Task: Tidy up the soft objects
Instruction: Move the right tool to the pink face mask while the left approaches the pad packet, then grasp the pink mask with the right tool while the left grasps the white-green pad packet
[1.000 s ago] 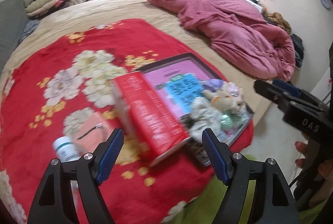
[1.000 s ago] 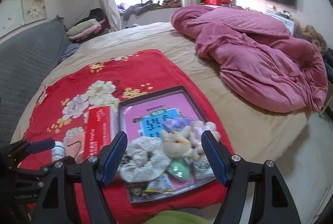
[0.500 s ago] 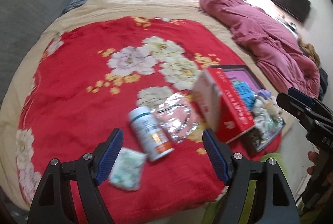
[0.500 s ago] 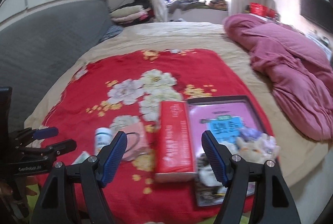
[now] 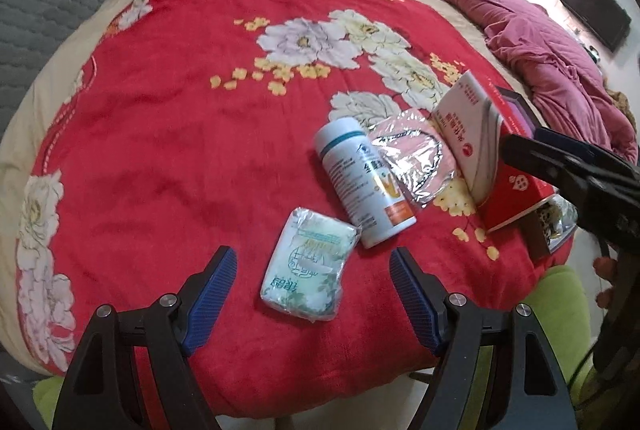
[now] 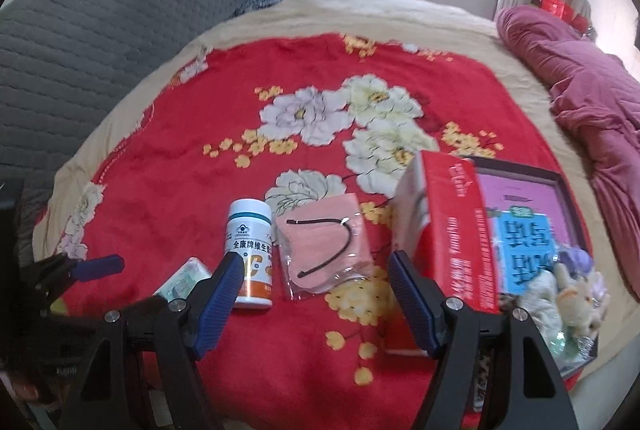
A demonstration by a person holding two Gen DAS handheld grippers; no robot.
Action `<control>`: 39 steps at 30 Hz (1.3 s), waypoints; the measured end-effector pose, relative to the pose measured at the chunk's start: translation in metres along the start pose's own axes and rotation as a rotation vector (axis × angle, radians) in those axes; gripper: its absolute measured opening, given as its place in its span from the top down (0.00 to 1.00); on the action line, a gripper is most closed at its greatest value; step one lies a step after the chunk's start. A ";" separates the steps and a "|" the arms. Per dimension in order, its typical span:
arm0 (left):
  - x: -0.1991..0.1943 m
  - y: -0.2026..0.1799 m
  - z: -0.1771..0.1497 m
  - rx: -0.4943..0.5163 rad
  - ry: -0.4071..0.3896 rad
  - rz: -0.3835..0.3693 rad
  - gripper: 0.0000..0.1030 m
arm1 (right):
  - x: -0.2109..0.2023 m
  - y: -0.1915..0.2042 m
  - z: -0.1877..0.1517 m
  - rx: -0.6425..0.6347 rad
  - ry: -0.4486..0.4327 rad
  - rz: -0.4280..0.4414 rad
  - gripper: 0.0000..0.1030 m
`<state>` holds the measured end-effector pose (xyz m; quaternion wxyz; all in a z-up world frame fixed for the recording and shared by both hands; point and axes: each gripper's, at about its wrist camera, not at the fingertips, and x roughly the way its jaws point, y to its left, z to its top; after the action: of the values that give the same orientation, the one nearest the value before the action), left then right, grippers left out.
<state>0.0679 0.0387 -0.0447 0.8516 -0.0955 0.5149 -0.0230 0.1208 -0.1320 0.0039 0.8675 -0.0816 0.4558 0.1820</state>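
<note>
A green-white tissue pack [image 5: 310, 270] lies flat on the red flowered blanket [image 5: 168, 118], and my left gripper [image 5: 311, 252] hovers open over it, pads apart from it. Beside it lie a white pill bottle [image 5: 362, 178] and a pink mask in clear wrap [image 5: 416, 158]. My right gripper [image 6: 315, 257] stands open above the pink mask [image 6: 324, 246], with nothing between its pads. The bottle [image 6: 250, 254] is to its left and the tissue pack [image 6: 184, 280] is partly hidden behind its left finger. Plush toys [image 6: 568, 298] lie in the dark tray [image 6: 516, 166].
A red carton [image 6: 452, 230] stands between the mask and the tray, which also holds a pink-and-blue book [image 6: 524, 242]. A crumpled pink quilt [image 5: 552, 42] fills the bed's right side. A grey headboard [image 6: 80, 42] is at left. The bed's near edge is just below the grippers.
Both views have swung left and sunk, from the tray and toys to the loose items. The tissue pack has come into sight and now lies framed by my left fingers; the mask by my right.
</note>
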 end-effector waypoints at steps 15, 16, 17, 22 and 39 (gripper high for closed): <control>0.040 -0.001 -0.005 0.015 0.081 -0.038 0.23 | 0.094 0.007 0.014 -0.071 0.209 -0.074 0.28; 0.041 -0.001 -0.004 0.016 0.083 -0.040 0.23 | 0.097 0.007 0.015 -0.074 0.216 -0.071 0.28; 0.042 -0.001 -0.004 0.016 0.086 -0.039 0.23 | 0.101 0.008 0.016 -0.077 0.228 -0.072 0.28; 0.048 0.003 -0.004 0.008 0.100 -0.039 0.23 | 0.118 0.009 0.018 -0.093 0.282 -0.086 0.28; 0.068 0.008 -0.007 -0.011 0.140 -0.016 0.23 | 0.167 0.016 0.023 -0.132 0.385 -0.119 0.13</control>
<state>0.0935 0.0366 -0.1086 0.8128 -0.1026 0.5725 -0.0334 0.2189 -0.0701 -0.1200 0.7662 -0.1985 0.5947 0.1409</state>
